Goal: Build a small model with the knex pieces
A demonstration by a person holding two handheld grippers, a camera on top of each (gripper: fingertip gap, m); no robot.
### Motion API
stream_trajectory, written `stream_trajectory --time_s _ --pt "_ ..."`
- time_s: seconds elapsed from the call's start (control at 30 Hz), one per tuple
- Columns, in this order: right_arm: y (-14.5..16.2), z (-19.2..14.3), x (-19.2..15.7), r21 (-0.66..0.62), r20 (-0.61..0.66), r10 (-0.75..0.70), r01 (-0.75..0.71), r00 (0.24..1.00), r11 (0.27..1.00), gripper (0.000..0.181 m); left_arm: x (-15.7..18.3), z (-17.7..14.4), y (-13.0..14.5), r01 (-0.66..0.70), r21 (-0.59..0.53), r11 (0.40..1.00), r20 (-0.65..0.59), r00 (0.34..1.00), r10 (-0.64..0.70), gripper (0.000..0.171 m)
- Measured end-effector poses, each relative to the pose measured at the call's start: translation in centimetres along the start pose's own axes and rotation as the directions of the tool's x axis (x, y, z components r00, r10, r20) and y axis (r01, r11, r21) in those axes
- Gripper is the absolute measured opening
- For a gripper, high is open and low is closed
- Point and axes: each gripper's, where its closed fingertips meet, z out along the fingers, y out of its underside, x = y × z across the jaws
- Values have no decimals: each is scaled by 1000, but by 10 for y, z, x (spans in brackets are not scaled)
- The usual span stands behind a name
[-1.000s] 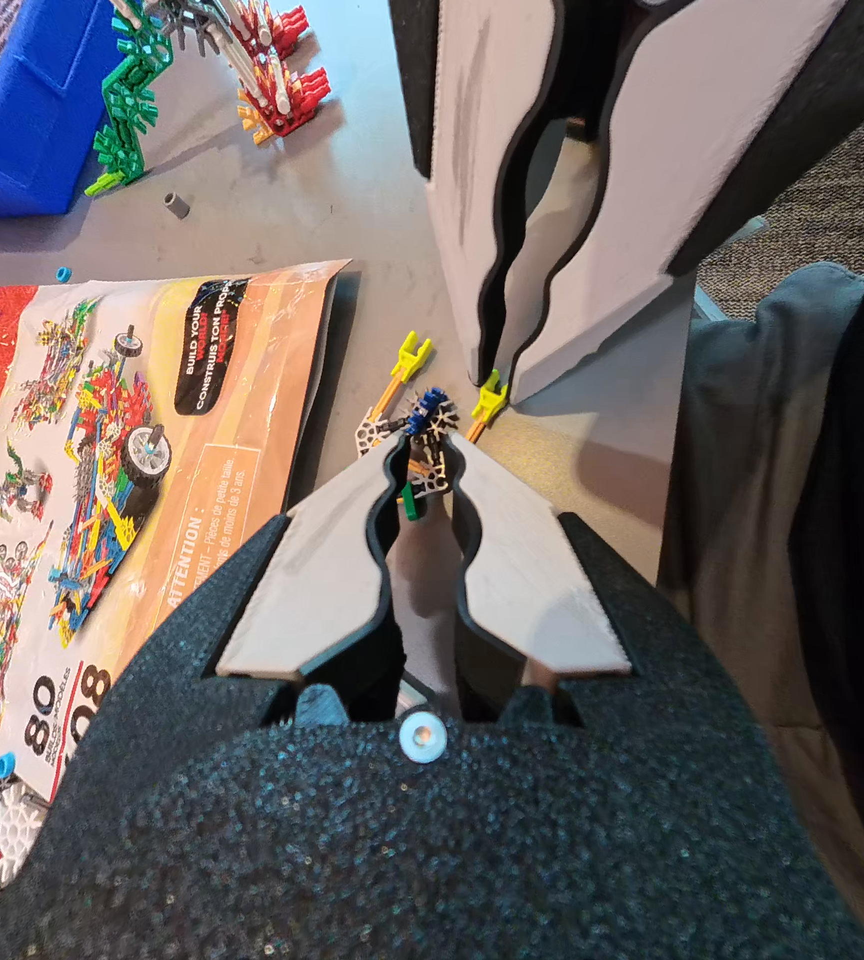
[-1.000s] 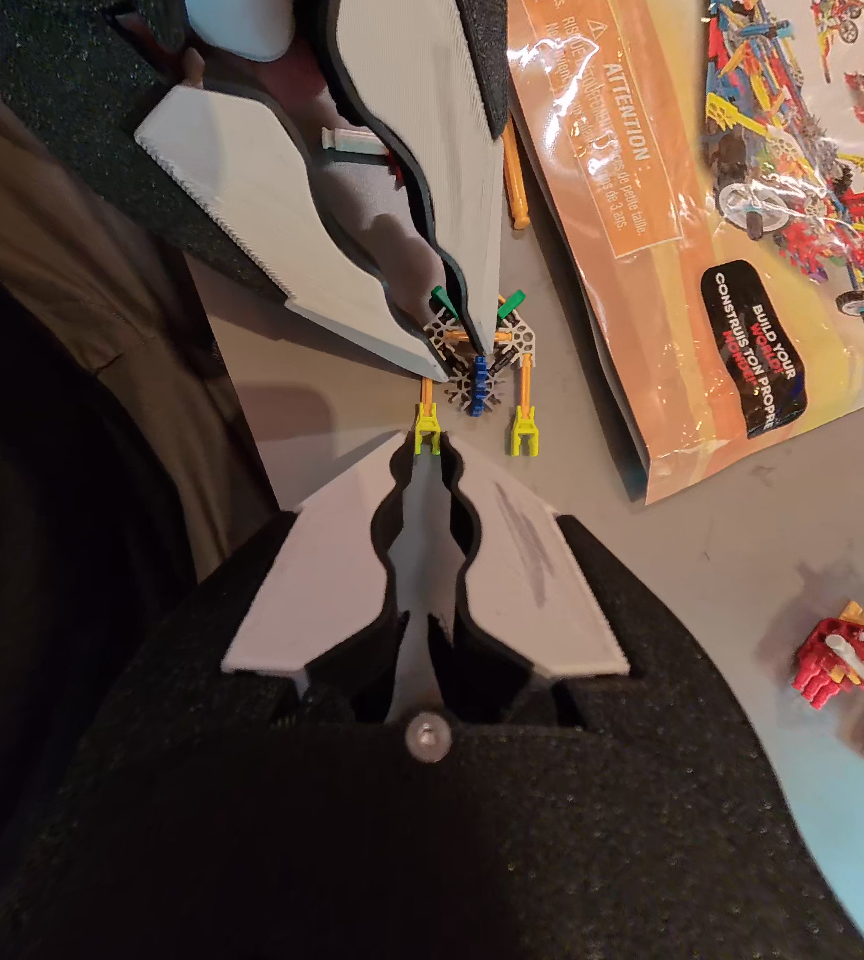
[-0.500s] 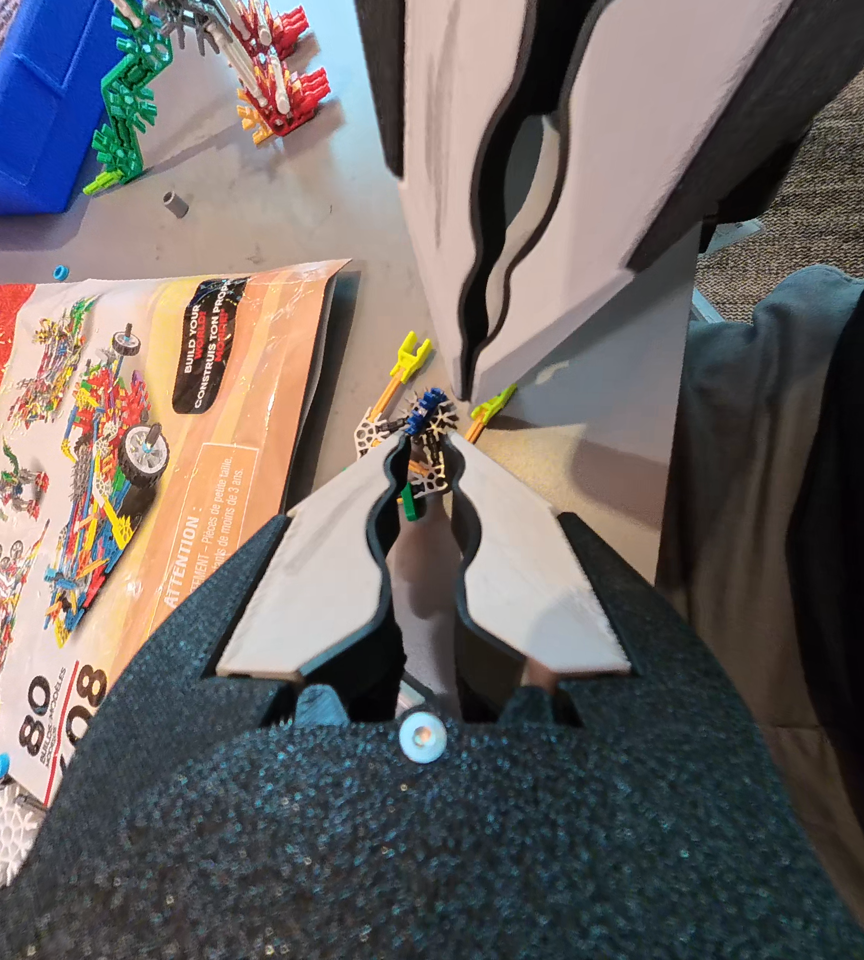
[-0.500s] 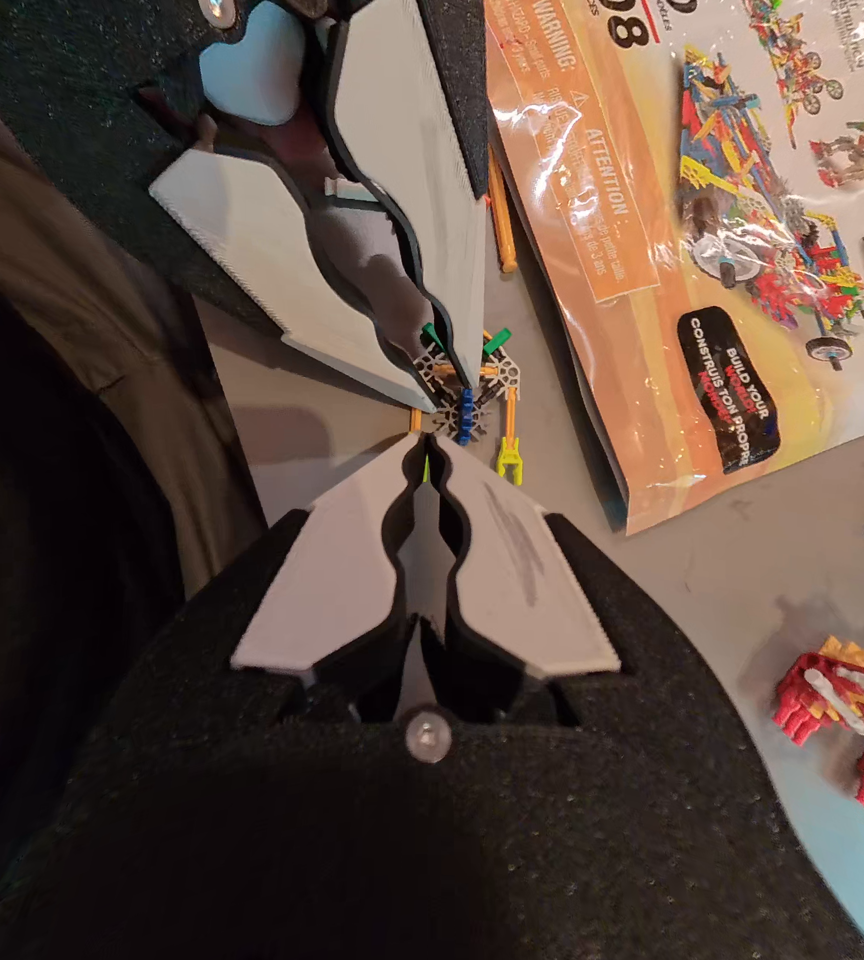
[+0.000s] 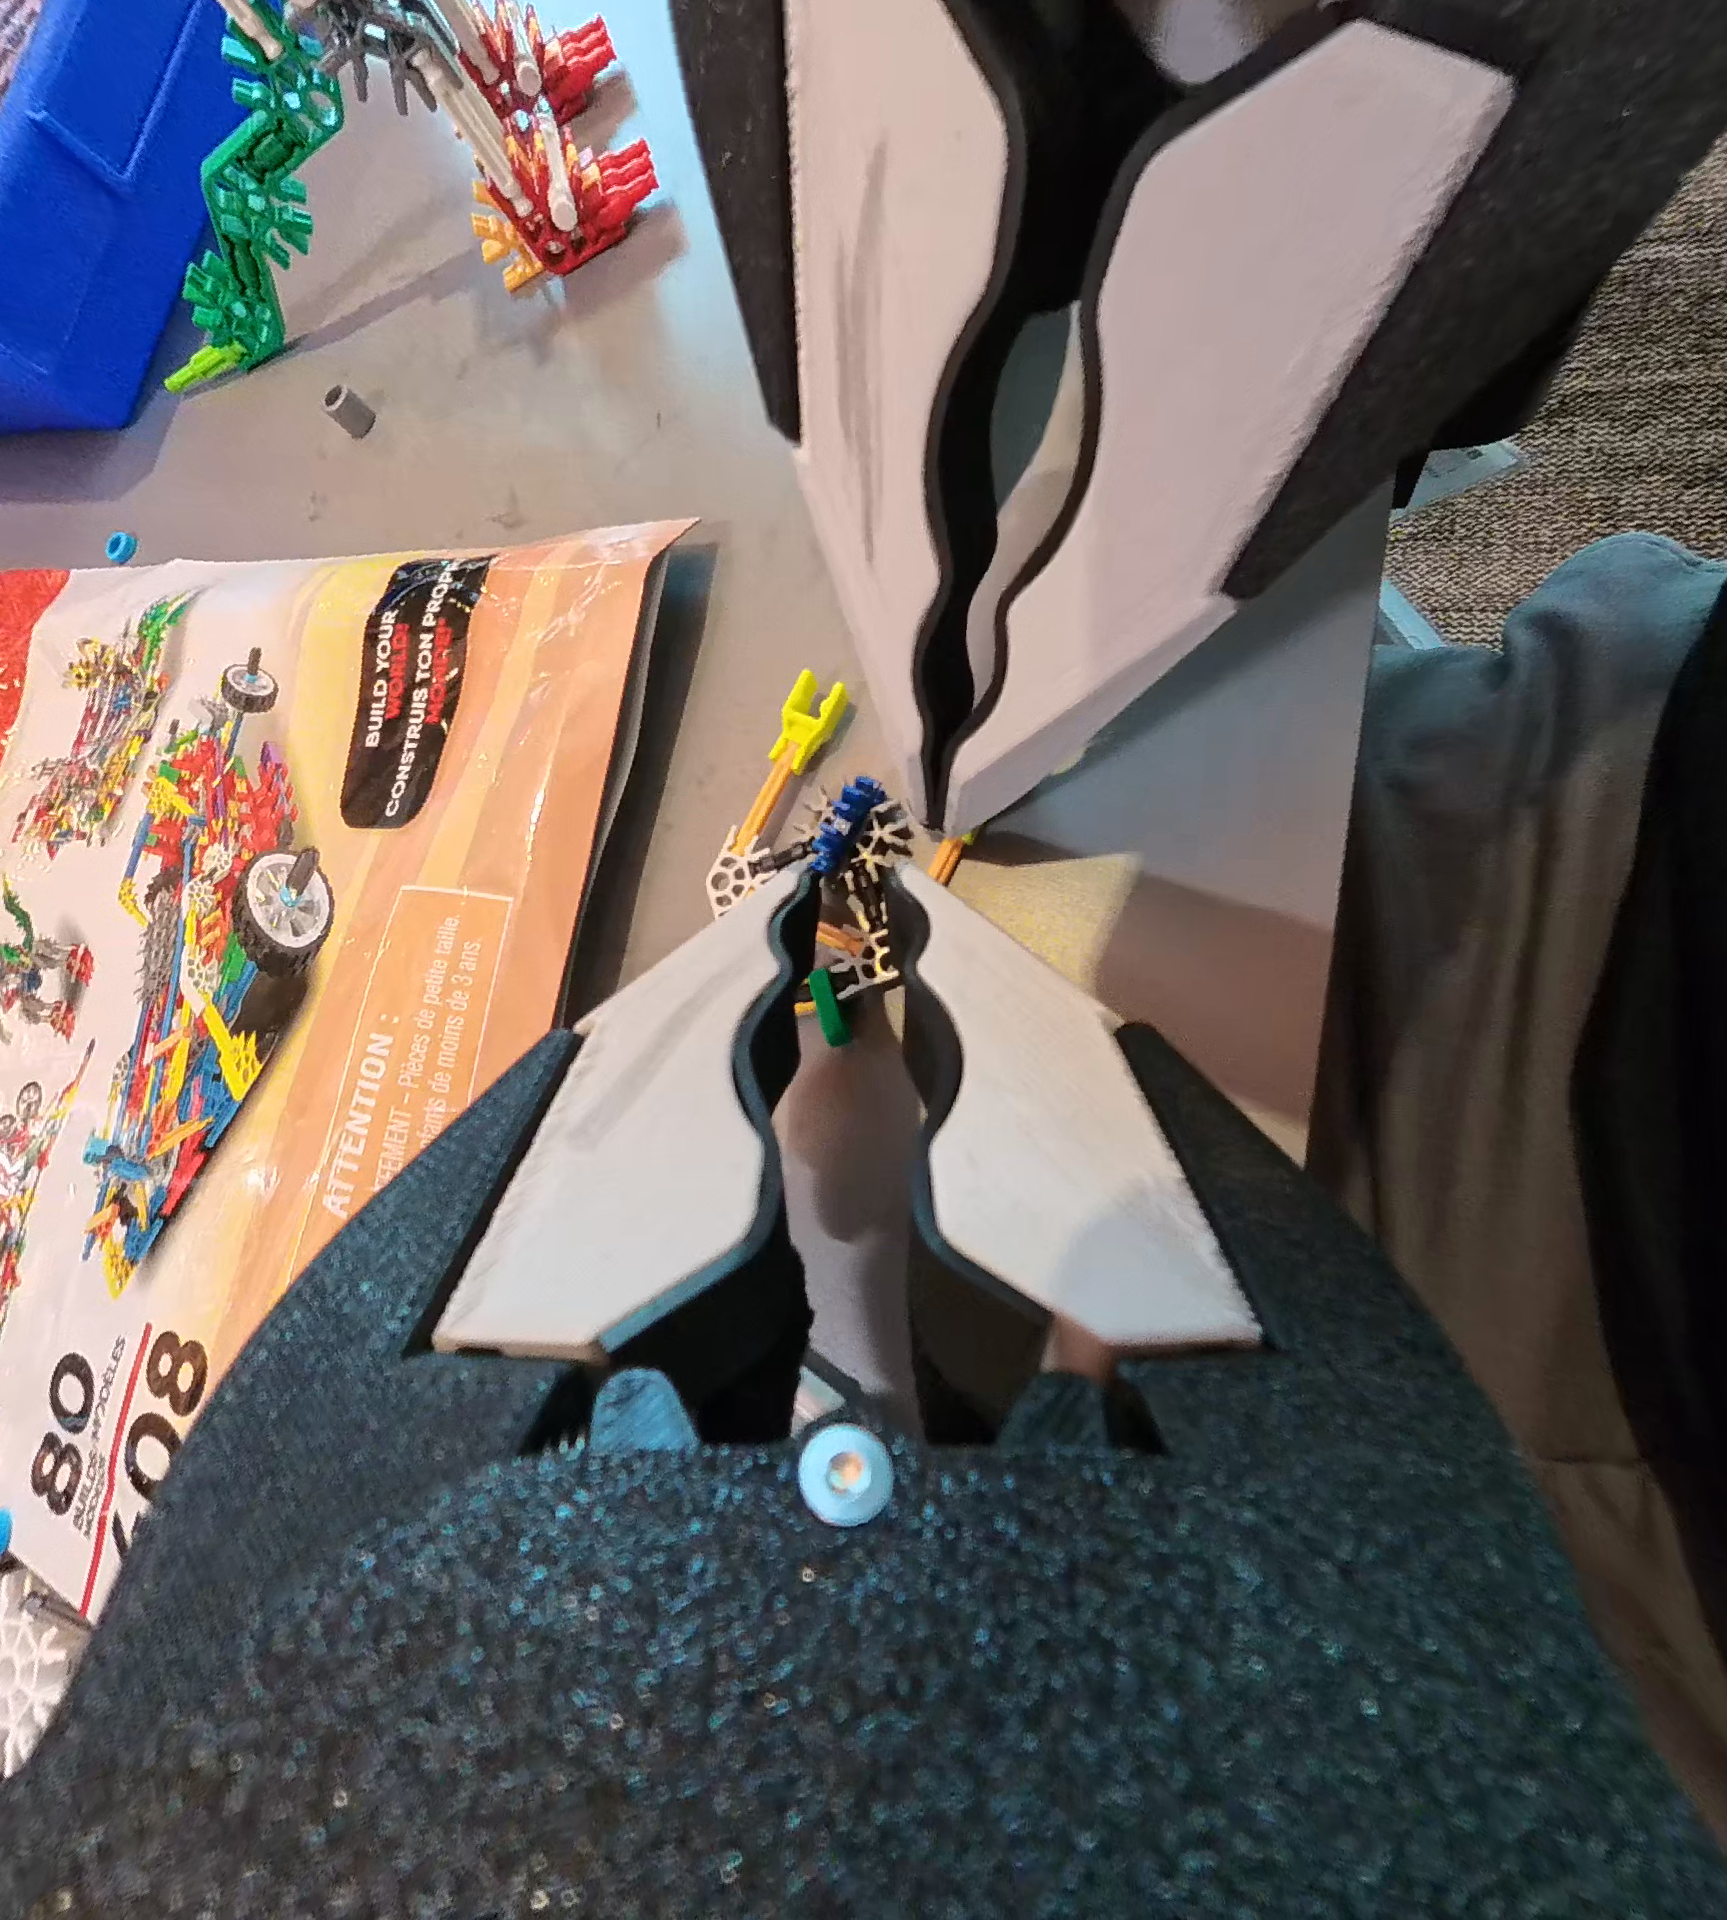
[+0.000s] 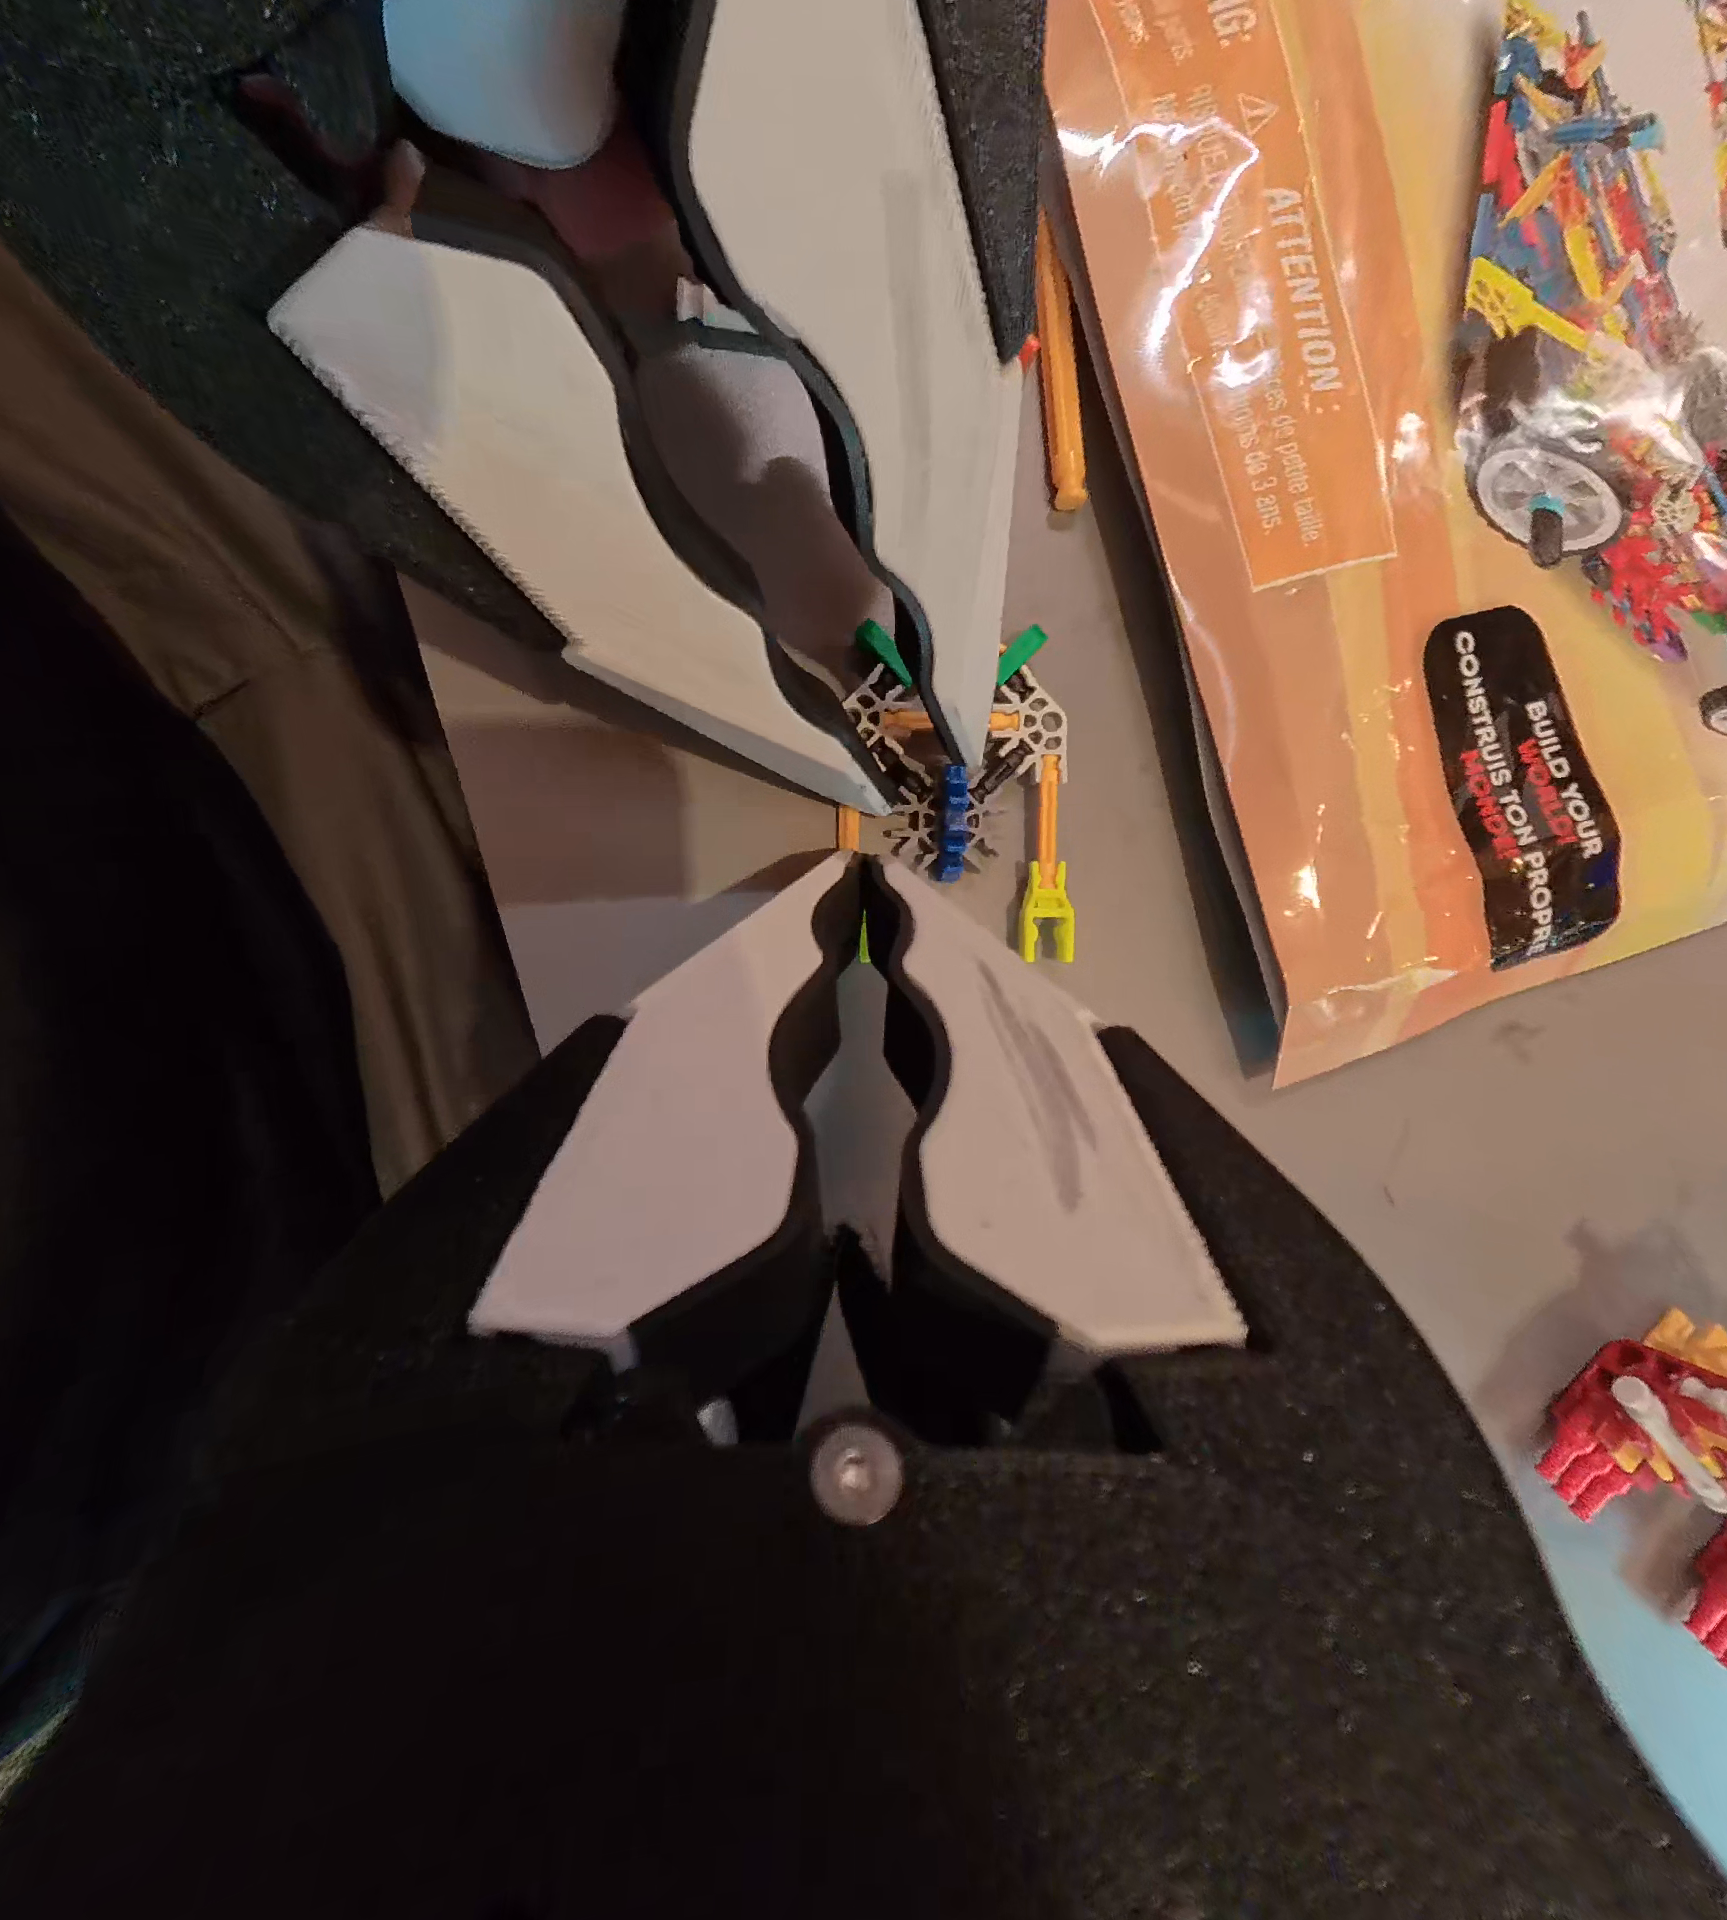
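A small rod-and-connector toy assembly [image 5: 854, 831] with white and blue connectors, orange rods and green bits sits at the table's near edge; it also shows in the right wrist view [image 6: 942, 810]. My left gripper [image 5: 854, 883] is shut on its white connector part. My right gripper [image 6: 854, 862] comes from the opposite side and is shut on a yellow clip [image 6: 864, 935] at the end of one orange rod, mostly hidden between the fingers. The right gripper's tips [image 5: 942, 821] meet the assembly in the left wrist view. A second yellow clip [image 6: 1046, 909] sticks out free.
A printed plastic bag [image 5: 267, 883] lies flat beside the assembly. A blue bin [image 5: 7, 208], a green model [image 5: 246, 208] and a red model [image 5: 558, 187] stand farther off. A loose orange rod [image 6: 1056, 395] and a small grey sleeve [image 5: 350, 410] lie nearby. A person's trouser leg [image 5: 1461, 935] is past the table edge. Both grippers' tips are close together, under 4 cm apart.
My right gripper moved forward over the near yellow clip and closed on it. The left gripper kept its hold and place.
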Motion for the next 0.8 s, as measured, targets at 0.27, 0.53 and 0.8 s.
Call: stream_trajectory --time_s 0.27,0.53,0.8 --pt "-5 4 -1 -71 80 -13 18 997 997 0 -1 0 1 11 -1 1000 -7 1000 -11 9" --pt "-9 -9 1 22 34 48 -49 998 999 0 -1 -1 2 25 10 1000 7 1000 -25 8" --pt "-3 -2 2 -23 24 12 -11 1000 1000 0 -3 0 1 32 13 999 3 999 -32 8"
